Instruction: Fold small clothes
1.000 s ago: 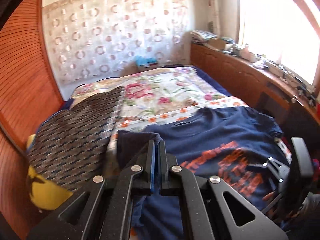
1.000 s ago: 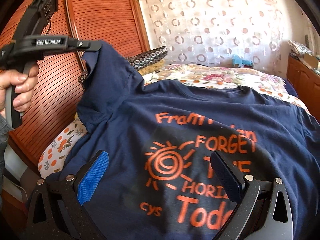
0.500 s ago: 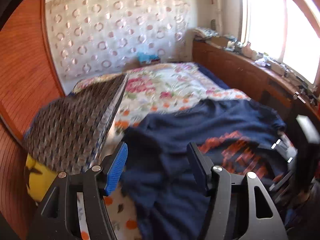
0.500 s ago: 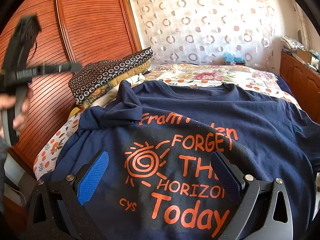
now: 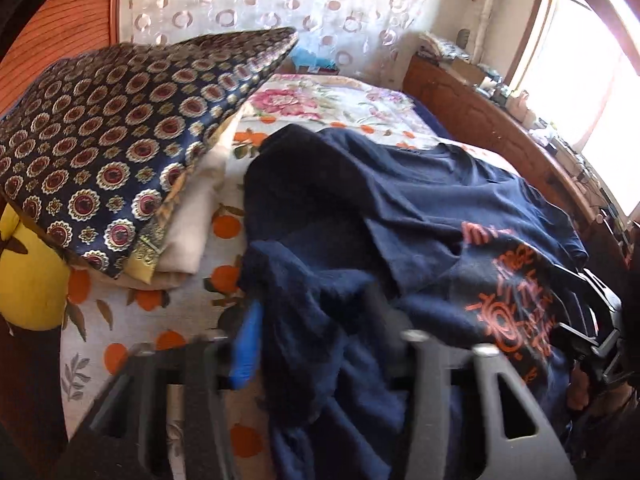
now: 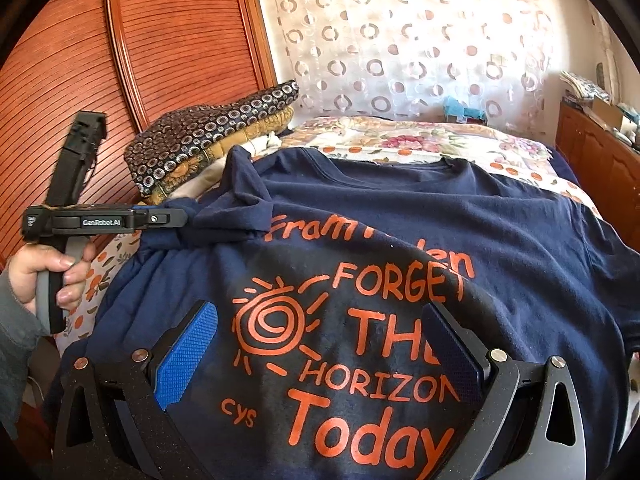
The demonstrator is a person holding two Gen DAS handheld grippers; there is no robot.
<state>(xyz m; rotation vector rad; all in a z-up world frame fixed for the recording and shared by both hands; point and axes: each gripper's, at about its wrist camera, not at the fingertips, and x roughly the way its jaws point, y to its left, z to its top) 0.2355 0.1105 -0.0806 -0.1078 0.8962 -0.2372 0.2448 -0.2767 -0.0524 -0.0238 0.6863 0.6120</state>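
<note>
A navy T-shirt (image 6: pixel 420 232) with orange print lies spread face up on the bed; its left sleeve is bunched. It also shows in the left wrist view (image 5: pixel 420 208). My left gripper (image 5: pixel 320 340) is open, blurred, its fingers astride the crumpled sleeve fabric at the shirt's left edge. From the right wrist view the left gripper (image 6: pixel 182 218) touches the bunched sleeve. My right gripper (image 6: pixel 320 352) is open and empty over the shirt's printed front, blue pad (image 6: pixel 186 354) on the left.
A patterned dark cushion (image 5: pixel 120 144) on folded cloths and a yellow pillow (image 5: pixel 28 280) sit at the bed's left. A wooden slatted wardrobe (image 6: pixel 160 60) stands to the left, a wooden cabinet (image 5: pixel 500 132) along the window at right. The floral bedsheet (image 5: pixel 320 100) extends behind.
My left gripper let go of the sleeve it held up, then dropped and moved in over the fallen, bunched sleeve. The right gripper stayed open over the print.
</note>
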